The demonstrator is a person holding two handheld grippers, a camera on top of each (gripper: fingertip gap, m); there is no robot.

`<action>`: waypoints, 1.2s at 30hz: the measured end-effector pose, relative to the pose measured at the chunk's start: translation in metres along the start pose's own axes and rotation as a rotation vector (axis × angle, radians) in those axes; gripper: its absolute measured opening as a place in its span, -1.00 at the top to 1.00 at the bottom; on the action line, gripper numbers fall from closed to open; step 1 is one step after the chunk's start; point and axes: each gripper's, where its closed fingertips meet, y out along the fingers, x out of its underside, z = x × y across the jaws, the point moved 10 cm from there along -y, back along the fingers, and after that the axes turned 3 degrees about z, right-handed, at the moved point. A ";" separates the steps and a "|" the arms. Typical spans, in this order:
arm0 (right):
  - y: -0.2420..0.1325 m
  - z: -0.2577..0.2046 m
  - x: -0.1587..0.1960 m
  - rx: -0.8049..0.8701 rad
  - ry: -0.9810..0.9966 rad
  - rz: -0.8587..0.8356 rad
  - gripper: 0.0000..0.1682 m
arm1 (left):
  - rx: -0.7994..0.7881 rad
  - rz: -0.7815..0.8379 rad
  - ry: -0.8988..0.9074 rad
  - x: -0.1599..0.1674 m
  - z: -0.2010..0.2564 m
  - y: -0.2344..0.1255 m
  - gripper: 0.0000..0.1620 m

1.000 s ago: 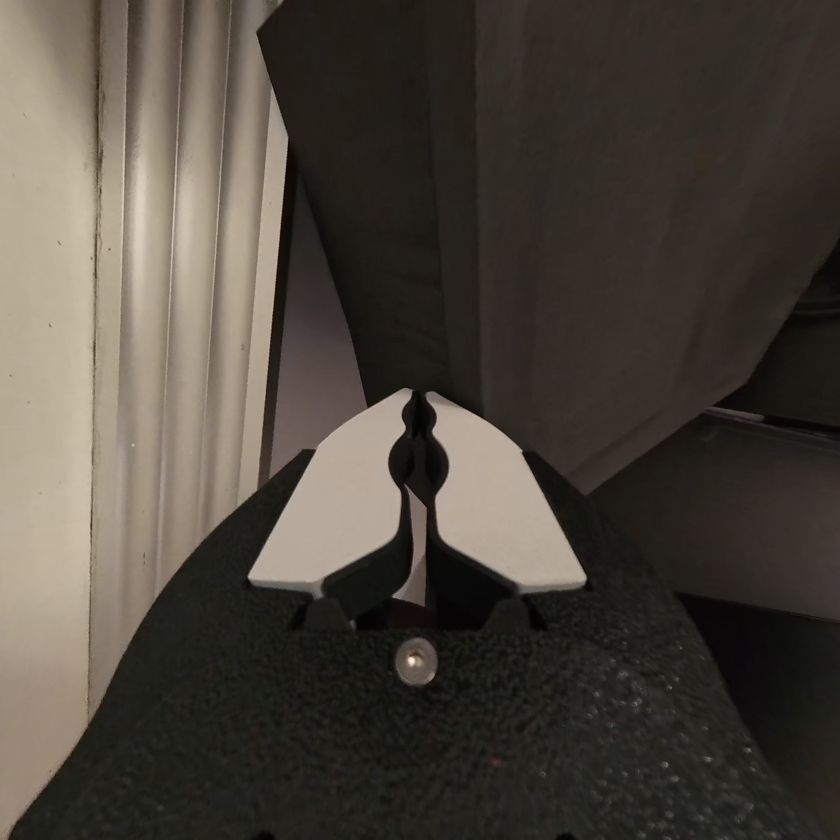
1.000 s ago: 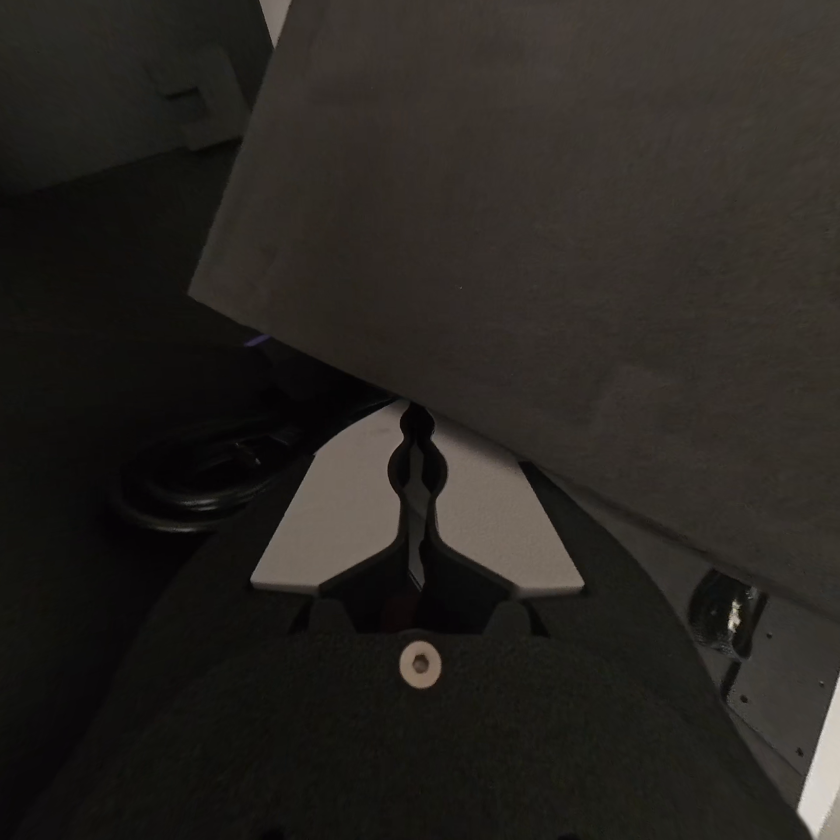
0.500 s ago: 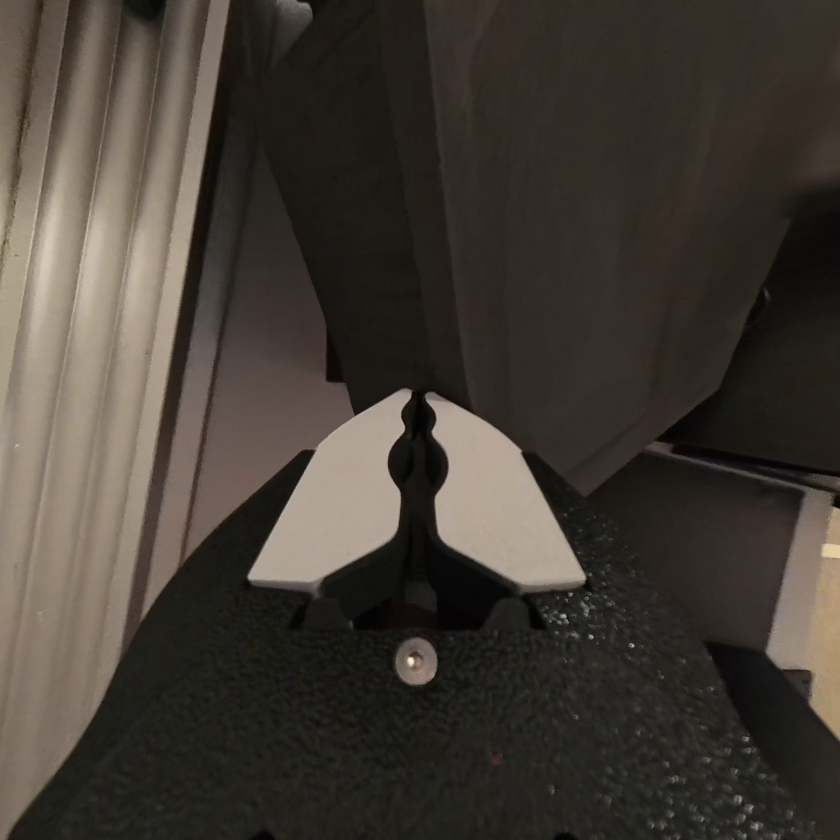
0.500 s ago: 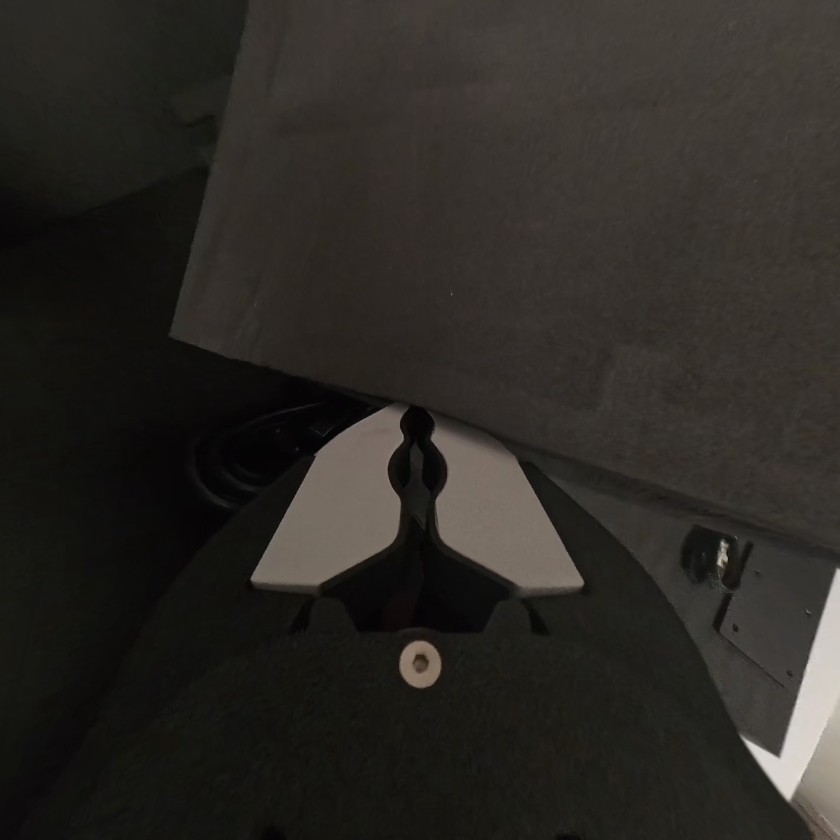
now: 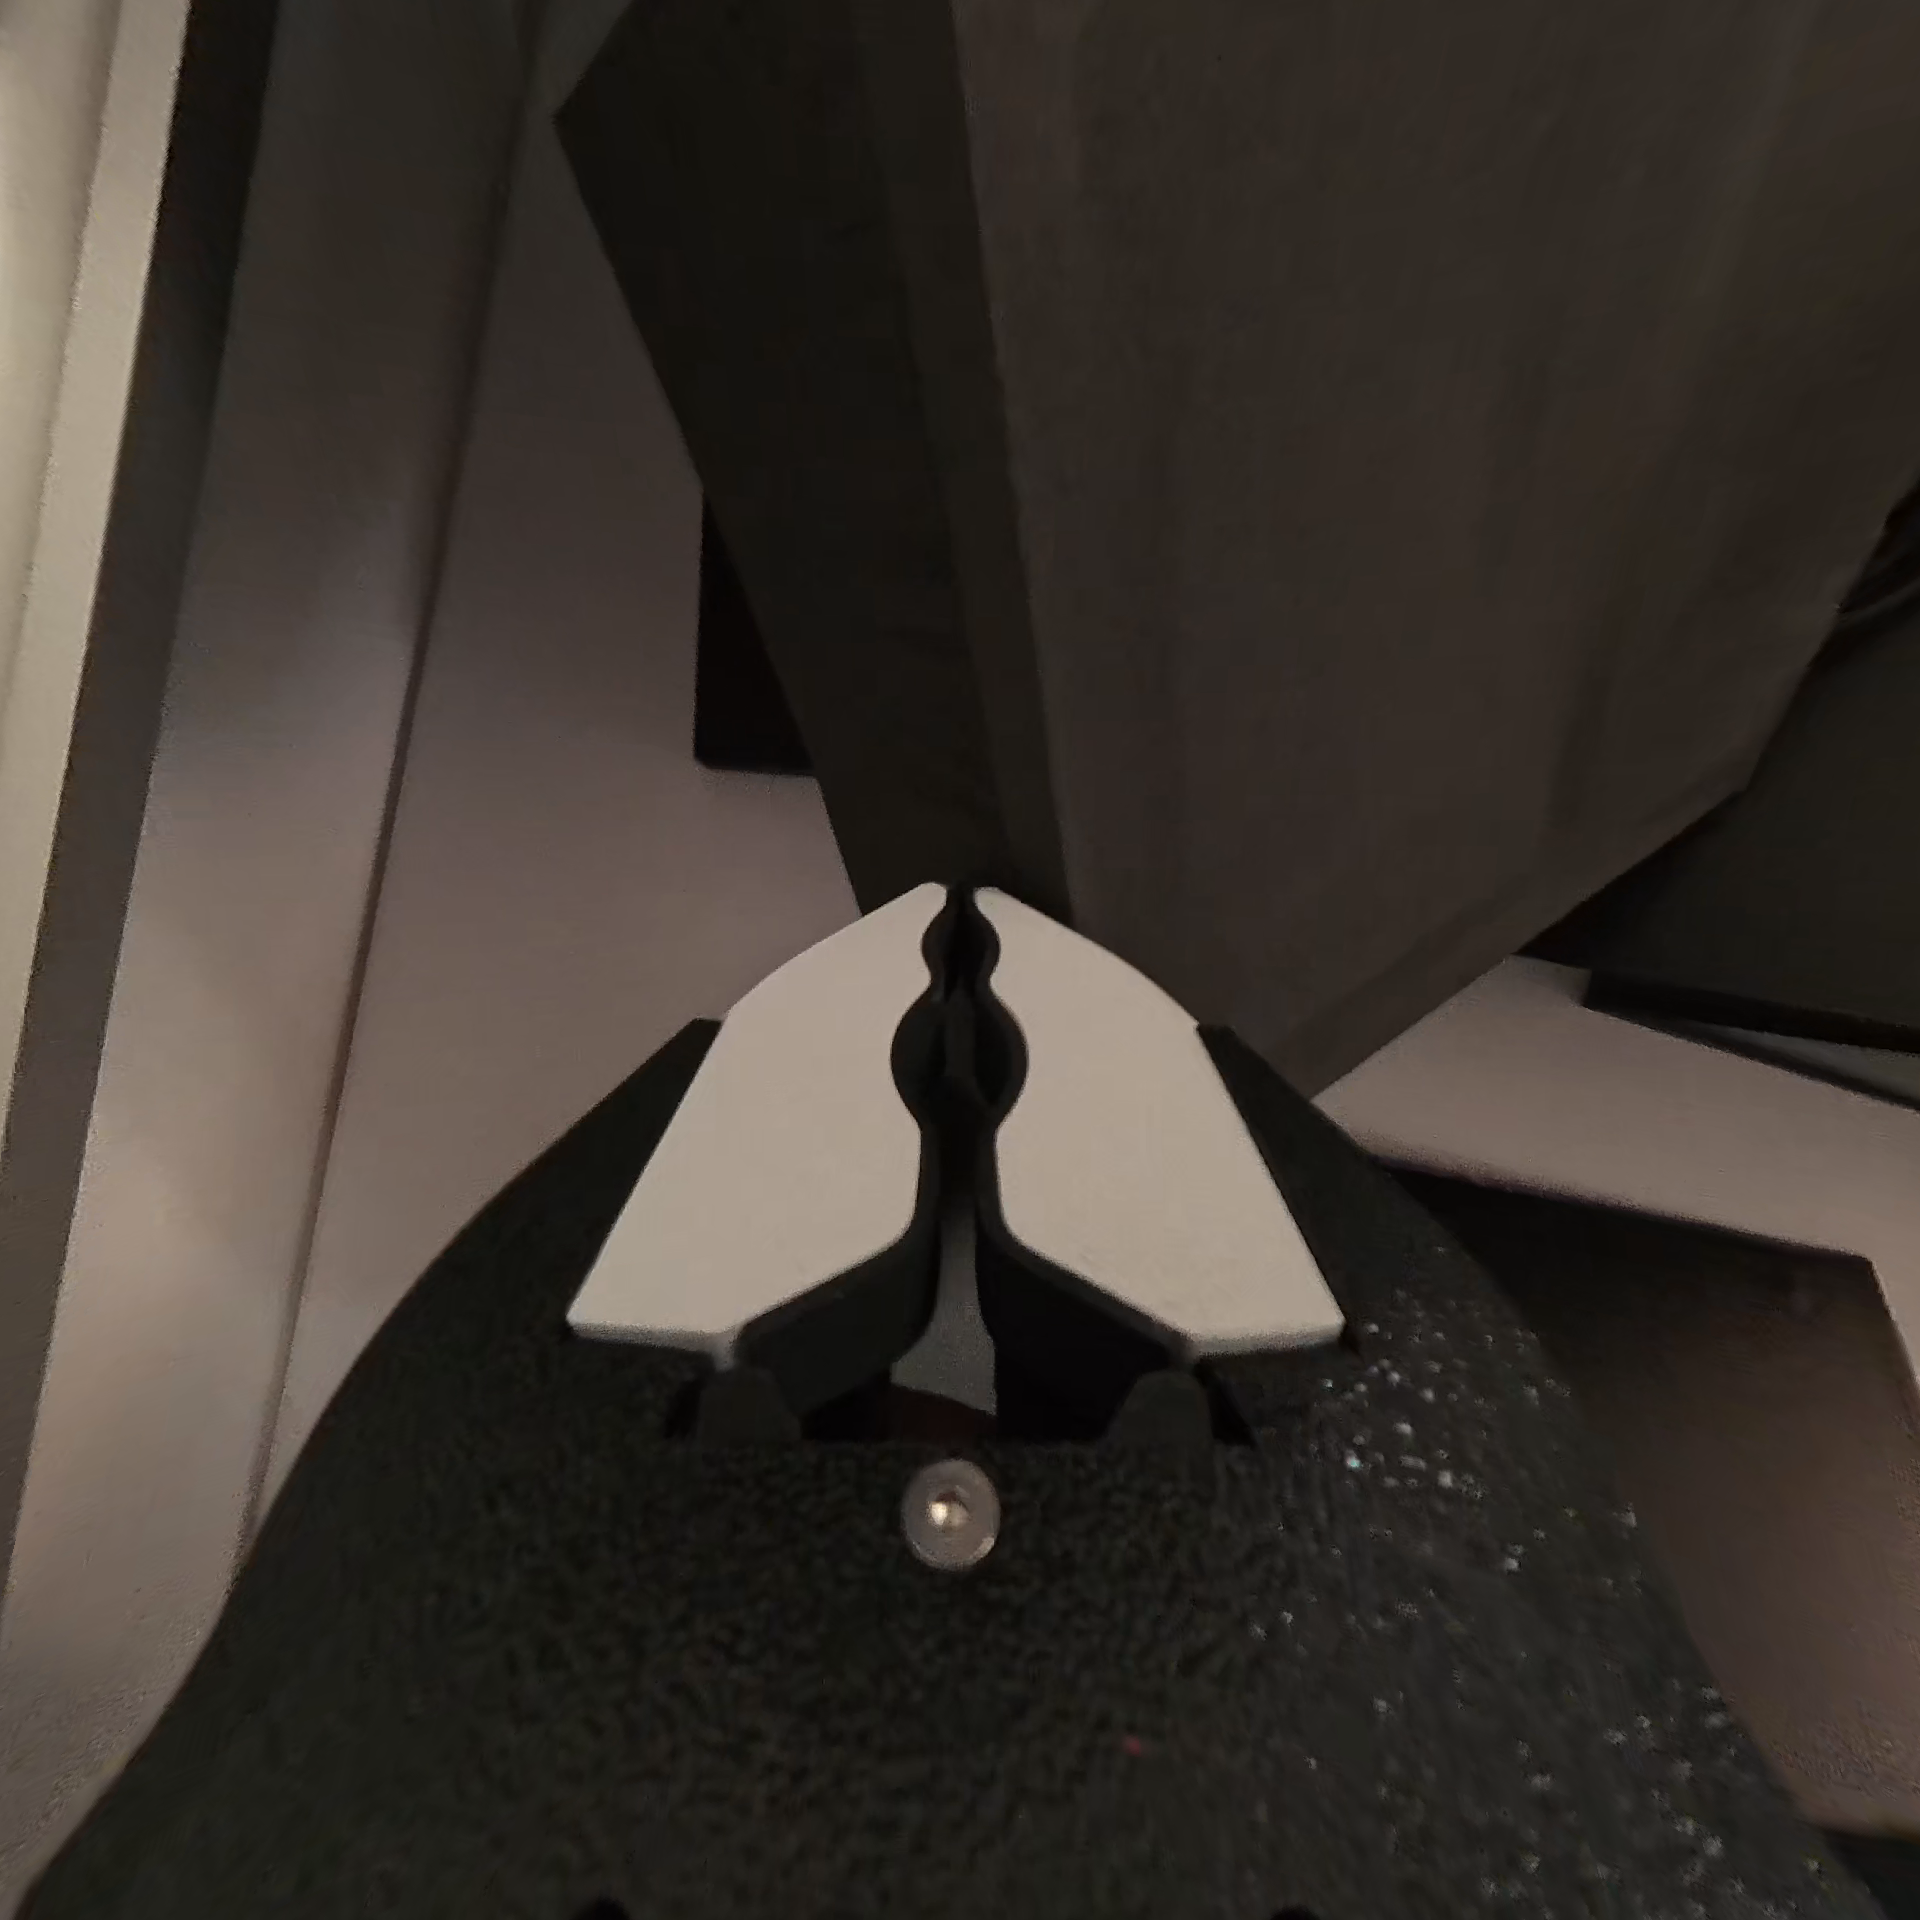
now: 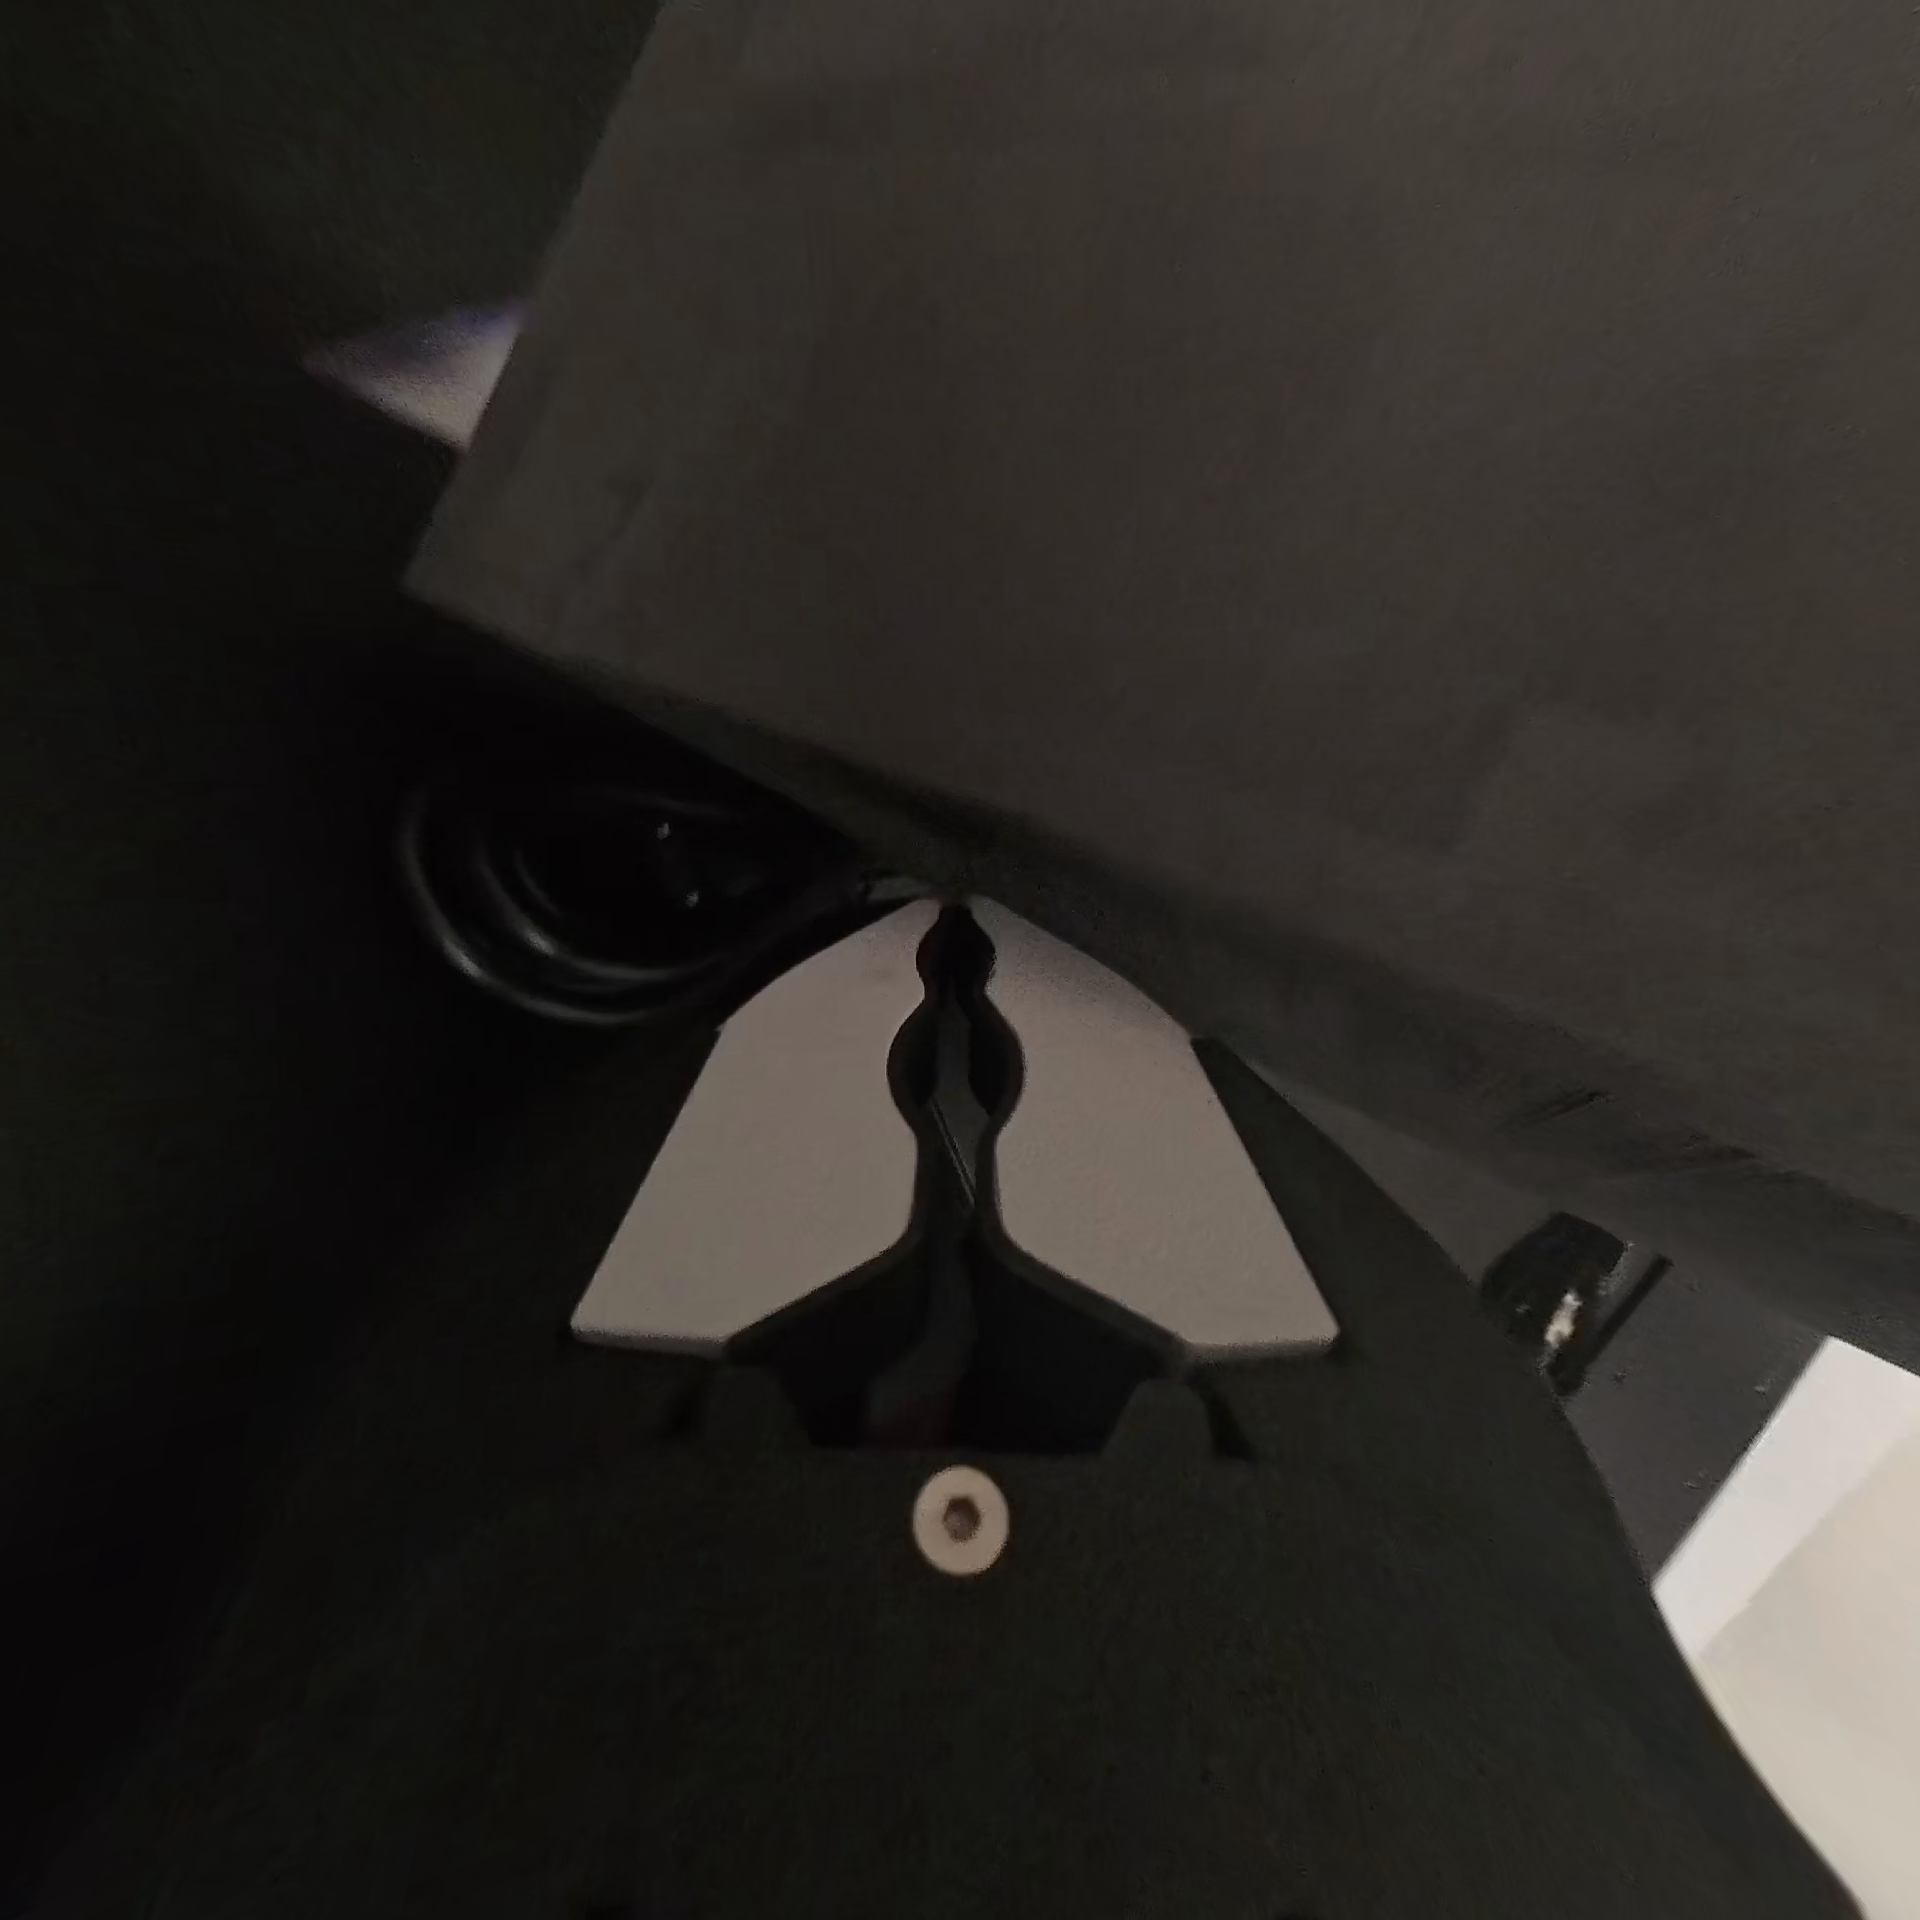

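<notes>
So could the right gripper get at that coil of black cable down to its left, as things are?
Probably not yet. The right gripper is shut on the dark grey cloth, whose edge hangs partly over the coil of black cable. It would likely have to let go first.

Matt dark grey woven cloth [image 5: 1403, 468], soft, with a folded hem, at twelve o'clock. Left gripper [image 5: 961, 896]: pale matt smooth plastic fingers [image 5: 790, 1164] on a rough, pebbled black plastic body, faintly sparkling at four o'clock; shiny metal screw [image 5: 948, 1527] at six o'clock. Smooth satin pale panel [image 5: 260, 727] at nine o'clock. Right gripper [image 6: 958, 914]: same matt pale fingers [image 6: 790, 1174], grainy black shell. Glossy black coiled cable [image 6: 582, 914] at ten o'clock.
</notes>
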 end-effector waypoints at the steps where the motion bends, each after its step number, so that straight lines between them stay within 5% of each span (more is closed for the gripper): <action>1: 0.003 -0.002 0.004 -0.019 -0.036 -0.039 1.00 | -0.034 0.006 -0.004 0.006 -0.002 0.000 1.00; 7: 0.001 -0.013 0.006 -0.050 -0.060 -0.043 1.00 | -0.348 -0.111 -0.278 0.029 -0.007 -0.018 1.00; 13: -0.036 0.000 -0.044 -0.042 0.049 0.086 1.00 | -0.610 0.119 -0.677 0.050 0.064 -0.031 1.00; 17: -0.057 0.022 -0.072 -0.084 0.137 0.189 0.65 | -0.660 0.254 -0.924 0.076 0.118 -0.013 1.00; 22: -0.059 0.034 -0.032 -0.054 0.161 0.155 0.34 | -0.613 0.302 -1.140 0.117 0.151 0.031 0.72; 25: -0.058 0.040 0.012 -0.057 0.244 0.133 0.35 | -0.545 0.389 -1.243 0.136 0.152 0.054 0.73; 30: -0.016 0.049 0.061 -0.166 0.258 0.055 0.36 | -0.571 0.402 -1.172 0.147 0.118 0.081 0.96; 36: 0.015 0.025 0.035 -0.266 0.160 0.044 0.51 | -0.632 0.402 -0.944 0.173 0.058 0.077 1.00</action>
